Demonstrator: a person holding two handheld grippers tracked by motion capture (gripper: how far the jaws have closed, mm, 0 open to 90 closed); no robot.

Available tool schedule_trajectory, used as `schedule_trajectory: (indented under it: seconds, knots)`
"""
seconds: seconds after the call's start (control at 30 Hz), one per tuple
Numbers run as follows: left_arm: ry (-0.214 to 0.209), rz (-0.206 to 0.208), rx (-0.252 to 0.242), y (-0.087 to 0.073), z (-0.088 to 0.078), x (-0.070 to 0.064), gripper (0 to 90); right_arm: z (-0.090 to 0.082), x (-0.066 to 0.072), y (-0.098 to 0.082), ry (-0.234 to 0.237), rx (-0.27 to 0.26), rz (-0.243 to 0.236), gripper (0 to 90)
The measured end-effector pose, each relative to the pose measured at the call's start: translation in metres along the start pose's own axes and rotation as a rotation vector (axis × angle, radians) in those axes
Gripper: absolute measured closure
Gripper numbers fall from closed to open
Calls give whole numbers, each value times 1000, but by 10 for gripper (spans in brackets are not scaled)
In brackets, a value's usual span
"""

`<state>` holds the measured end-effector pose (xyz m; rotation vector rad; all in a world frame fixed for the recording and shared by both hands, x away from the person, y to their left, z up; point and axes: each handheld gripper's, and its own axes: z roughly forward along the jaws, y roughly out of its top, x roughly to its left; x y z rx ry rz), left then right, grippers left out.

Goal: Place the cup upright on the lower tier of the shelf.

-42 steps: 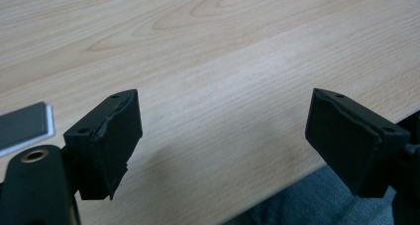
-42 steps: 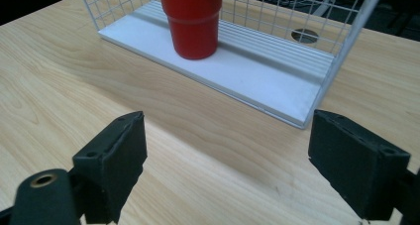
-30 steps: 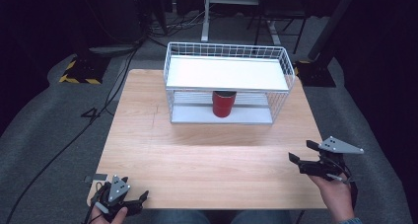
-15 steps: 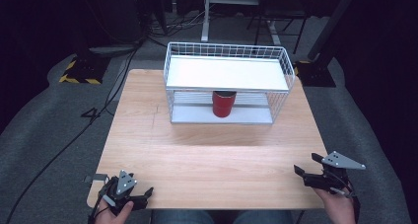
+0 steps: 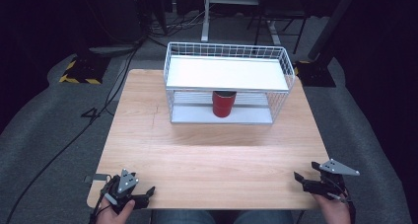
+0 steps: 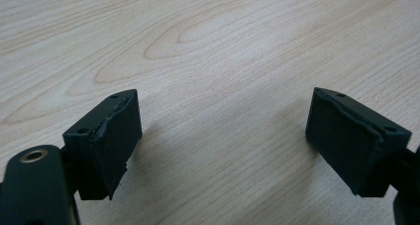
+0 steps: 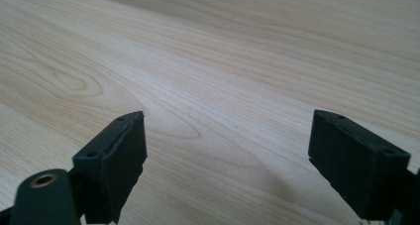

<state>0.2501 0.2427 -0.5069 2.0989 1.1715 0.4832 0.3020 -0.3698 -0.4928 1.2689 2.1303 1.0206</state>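
1. Left gripper (image 5: pixel 146 194) – black, two-jawed, held in the person's left hand (image 5: pixel 114 211) at the near left corner of the pale wooden table (image 5: pixel 212 150), tips pointing across the tabletop towards the right.
2. Seen in the left gripper view (image 6: pixel 223 140): jaws standing wide apart, nothing between the black pads (image 6: pixel 116 143), just bare wood grain beneath and ahead of them.
3. Right gripper (image 5: pixel 299 182) – same build, grey three-cornered plate on top – gripped by the right hand (image 5: pixel 332 204) at the near right edge, tips pointing inward to the left.
4. Seen in the right gripper view (image 7: pixel 225 155): jaws likewise spread wide, pads (image 7: pixel 116 160) empty, low over plain tabletop.
5. Red cylindrical can (image 5: pixel 224 103): upright, well apart from both sets of fingertips, far ahead of them and roughly midway between the two.
6. Standing on the lower level of a white wire rack (image 5: pixel 226 51) at the table's far side, beneath the rack's flat white shelf (image 5: pixel 226 73), touched by neither gripper.
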Motion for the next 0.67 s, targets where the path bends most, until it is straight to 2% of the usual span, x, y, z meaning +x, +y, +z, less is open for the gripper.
schedule_trajectory:
  seconds: [0.3,0.37,0.4,0.67]
  knots:
    - [-10,-15,-9,-1,1,1,144,14,-1,-4,-2,73,7,144]
    - [-10,-13,-10,-1,1,1,144,16,0,-3,3,74,4,136]
    - [-10,-13,-10,-1,1,1,144,17,0,-2,12,83,-3,100]
    - [-12,-13,-12,-2,1,1,136,18,0,-2,20,85,-6,88]
